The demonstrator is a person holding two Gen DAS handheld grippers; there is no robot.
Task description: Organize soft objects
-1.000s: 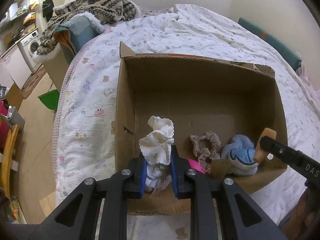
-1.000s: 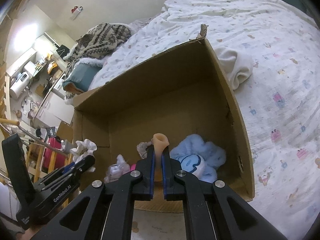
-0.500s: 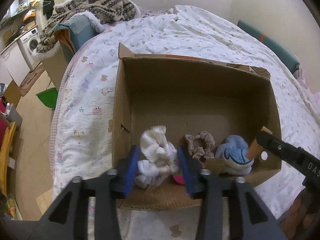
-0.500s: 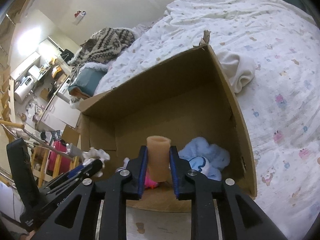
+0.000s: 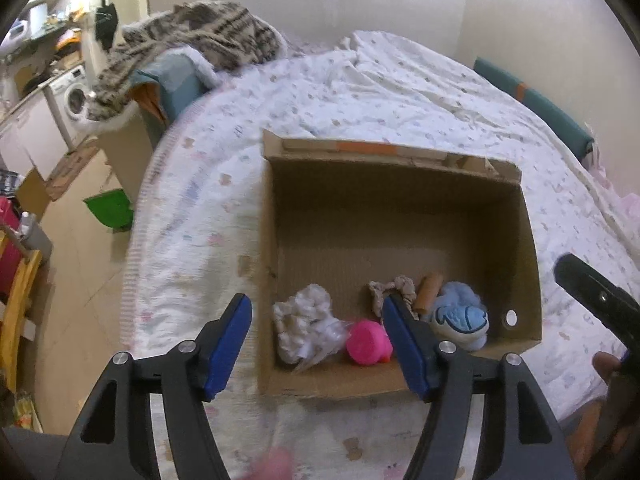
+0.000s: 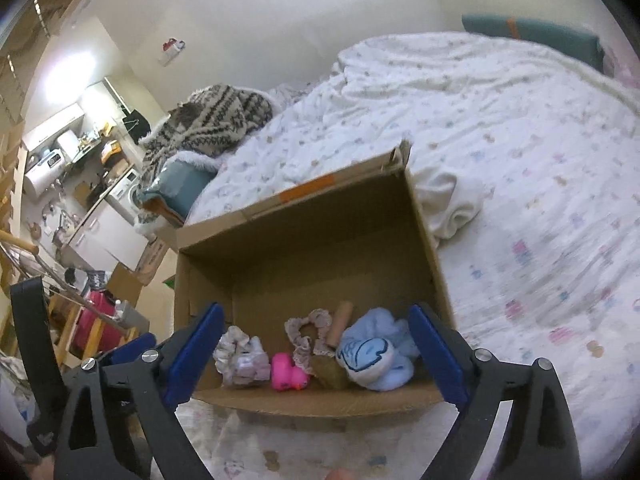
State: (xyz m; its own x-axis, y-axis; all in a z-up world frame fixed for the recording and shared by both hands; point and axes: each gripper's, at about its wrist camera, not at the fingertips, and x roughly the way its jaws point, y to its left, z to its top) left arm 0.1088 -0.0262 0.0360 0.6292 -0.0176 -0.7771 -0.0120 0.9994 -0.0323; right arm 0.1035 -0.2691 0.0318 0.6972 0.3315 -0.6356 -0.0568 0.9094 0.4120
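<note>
An open cardboard box (image 5: 400,168) (image 6: 304,204) sits on the bed. Along its near wall lie a white scrunchie (image 5: 304,320) (image 6: 240,356), a pink toy (image 5: 368,342) (image 6: 286,372), a beige scrunchie (image 5: 390,290) (image 6: 306,328), a tan foam cylinder (image 5: 428,290) (image 6: 340,322) and a light blue plush (image 5: 460,316) (image 6: 376,350). My left gripper (image 5: 318,340) is open and empty, above the box's near left corner. My right gripper (image 6: 316,354) is open and empty, above the near wall. A brown soft thing (image 6: 328,372) lies by the plush.
The bed has a white patterned quilt (image 5: 400,80) (image 6: 520,160). A cream cloth (image 6: 452,208) lies by the box's right side. A patterned knit blanket (image 5: 192,40) lies on a teal cushion at the bed's far left. Floor, a green bin (image 5: 110,208) and a washing machine are left.
Both grippers have opened and pulled back and up from the box. The white scrunchie and the tan foam cylinder, held before, now lie in the box.
</note>
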